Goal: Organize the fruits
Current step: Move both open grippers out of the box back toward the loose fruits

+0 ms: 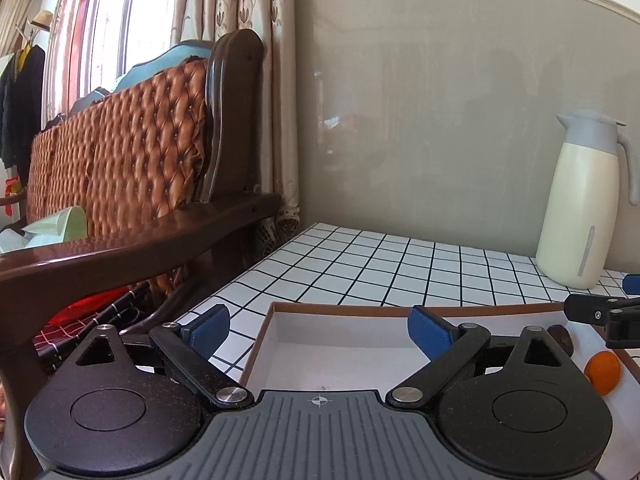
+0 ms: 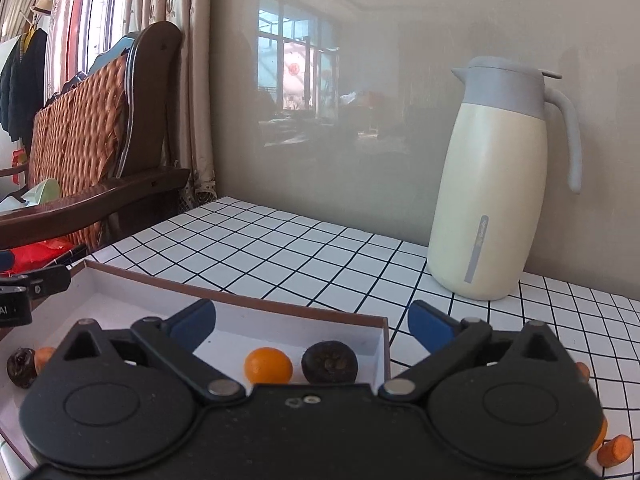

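Left gripper jaws spread wide, nothing between the blue pads, hanging over the near-left corner of the box. Right gripper jaws likewise wide apart and empty, above the box's right end.

Just past the right gripper's body, inside the box by its right wall: an orange fruit beside a dark wrinkled fruit, close but contact unclear; lower parts hidden by the gripper body. At the box's left part, another dark fruit with an orange piece next to it, half hidden.

Outside the box, right of it on the checked tabletop: a carrot-like stub, plus orange bits mostly covered by the gripper, can't identify.

Cream jug stands behind the box's right end, against the wall.
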The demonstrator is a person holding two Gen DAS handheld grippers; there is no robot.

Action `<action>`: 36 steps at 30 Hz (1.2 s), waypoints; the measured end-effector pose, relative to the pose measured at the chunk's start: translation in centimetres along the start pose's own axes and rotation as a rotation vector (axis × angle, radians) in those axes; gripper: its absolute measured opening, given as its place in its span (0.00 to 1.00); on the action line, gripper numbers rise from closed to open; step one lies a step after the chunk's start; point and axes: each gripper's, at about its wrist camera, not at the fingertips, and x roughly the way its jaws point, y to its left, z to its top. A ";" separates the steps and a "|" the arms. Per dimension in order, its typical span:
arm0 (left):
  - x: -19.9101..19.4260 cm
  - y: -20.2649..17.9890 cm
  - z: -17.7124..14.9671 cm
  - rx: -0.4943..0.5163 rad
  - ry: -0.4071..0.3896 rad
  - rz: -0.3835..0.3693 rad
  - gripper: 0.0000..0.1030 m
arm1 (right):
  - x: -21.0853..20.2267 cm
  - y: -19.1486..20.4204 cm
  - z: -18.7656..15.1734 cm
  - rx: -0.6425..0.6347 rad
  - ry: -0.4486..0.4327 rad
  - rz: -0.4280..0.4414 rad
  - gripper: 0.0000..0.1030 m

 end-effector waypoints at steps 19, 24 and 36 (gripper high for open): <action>-2.5 -1.0 -0.7 0.003 0.009 -0.026 1.00 | -2.8 0.5 -0.6 -0.028 -0.017 0.029 0.94; -3.2 -1.0 -0.4 -0.059 0.035 -0.023 1.00 | -4.2 0.7 -0.7 -0.050 -0.042 0.027 0.94; -5.7 -3.8 -0.6 -0.031 0.030 -0.061 1.00 | -7.4 -0.9 -1.6 -0.010 -0.055 0.011 0.94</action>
